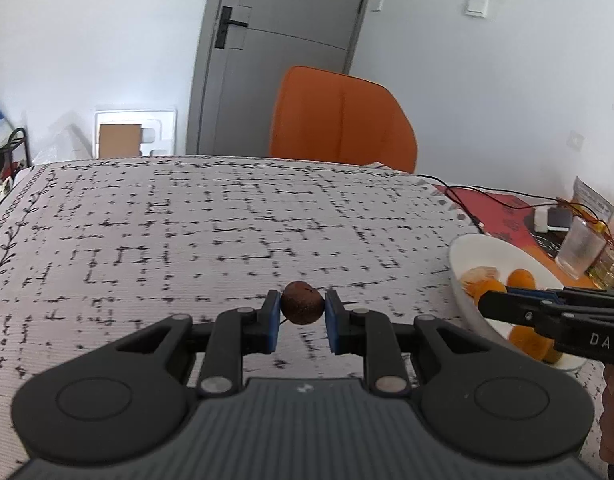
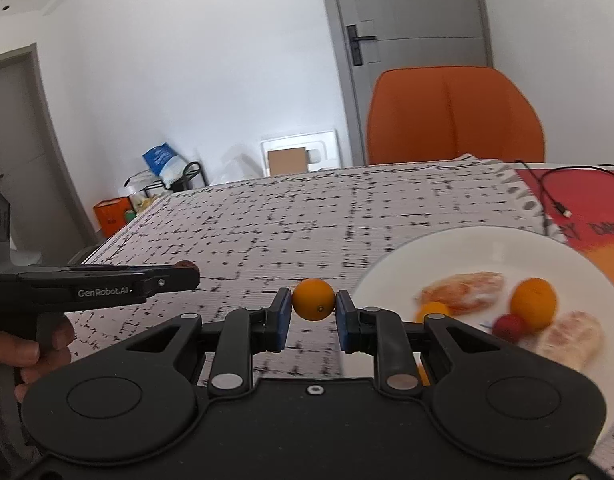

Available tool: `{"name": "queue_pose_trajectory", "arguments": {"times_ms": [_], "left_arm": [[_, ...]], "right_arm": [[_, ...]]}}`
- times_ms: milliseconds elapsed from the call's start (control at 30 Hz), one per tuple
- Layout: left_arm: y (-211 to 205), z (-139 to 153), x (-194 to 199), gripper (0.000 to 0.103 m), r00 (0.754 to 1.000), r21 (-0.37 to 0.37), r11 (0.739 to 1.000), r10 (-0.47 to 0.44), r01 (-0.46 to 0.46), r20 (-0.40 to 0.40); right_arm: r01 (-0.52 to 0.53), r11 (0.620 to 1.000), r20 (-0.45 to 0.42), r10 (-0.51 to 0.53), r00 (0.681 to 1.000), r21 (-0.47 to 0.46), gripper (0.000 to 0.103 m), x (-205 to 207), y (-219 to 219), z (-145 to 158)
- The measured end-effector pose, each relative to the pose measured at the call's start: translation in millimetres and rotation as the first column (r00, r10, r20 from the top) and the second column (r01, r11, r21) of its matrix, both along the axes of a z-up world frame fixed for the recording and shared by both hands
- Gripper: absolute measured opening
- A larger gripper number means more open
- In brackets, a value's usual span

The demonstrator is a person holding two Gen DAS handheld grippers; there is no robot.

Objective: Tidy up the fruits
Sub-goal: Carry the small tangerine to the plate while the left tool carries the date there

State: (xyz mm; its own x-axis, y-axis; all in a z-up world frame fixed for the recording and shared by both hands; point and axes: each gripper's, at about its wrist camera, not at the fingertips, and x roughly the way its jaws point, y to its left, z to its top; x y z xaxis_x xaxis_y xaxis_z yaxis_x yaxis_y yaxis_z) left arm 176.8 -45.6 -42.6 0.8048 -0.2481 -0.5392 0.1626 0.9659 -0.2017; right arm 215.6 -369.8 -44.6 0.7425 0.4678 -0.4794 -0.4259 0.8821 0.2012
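Note:
My left gripper (image 1: 302,307) is shut on a small brown round fruit (image 1: 302,302) and holds it above the patterned tablecloth. My right gripper (image 2: 313,309) is shut on a small orange fruit (image 2: 313,299), left of the white plate (image 2: 459,248). On the plate lie two peeled citrus pieces (image 2: 463,294), an orange fruit (image 2: 533,302), another small orange one (image 2: 431,310) and a red berry (image 2: 509,326). In the left wrist view the plate (image 1: 479,248) is at the right, with the right gripper (image 1: 483,302) over it. The left gripper (image 2: 187,274) shows at the left of the right wrist view.
A white tablecloth with black marks (image 1: 211,232) covers the table. An orange chair (image 1: 341,118) stands behind the far edge. A red mat (image 2: 587,200) with a black cable (image 2: 547,196) lies right of the cloth. A clear glass (image 1: 581,250) and small items stand at the far right.

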Motion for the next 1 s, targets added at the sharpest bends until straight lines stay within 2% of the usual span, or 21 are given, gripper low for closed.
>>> {"name": "queue_pose_trajectory", "arguments": {"times_ms": [633, 733, 1000], "left_arm": [[-57, 14, -8, 0.022, 0.992, 0.019, 0.993, -0.121, 0.120, 0.038], [-66, 17, -9, 0.022, 0.989, 0.018, 0.990, -0.139, 0.139, 0.046], [-94, 23, -7, 0.022, 0.979, 0.010, 0.981, -0.194, 0.194, 0.064]], "right_arm": [[0.137, 0.990, -0.001, -0.137, 0.991, 0.020, 0.022, -14, -57, -8], [0.161, 0.986, 0.001, -0.161, 0.987, 0.033, 0.029, -14, -64, -10], [0.187, 0.982, 0.005, -0.188, 0.982, 0.037, 0.031, -20, -78, -11]]}}
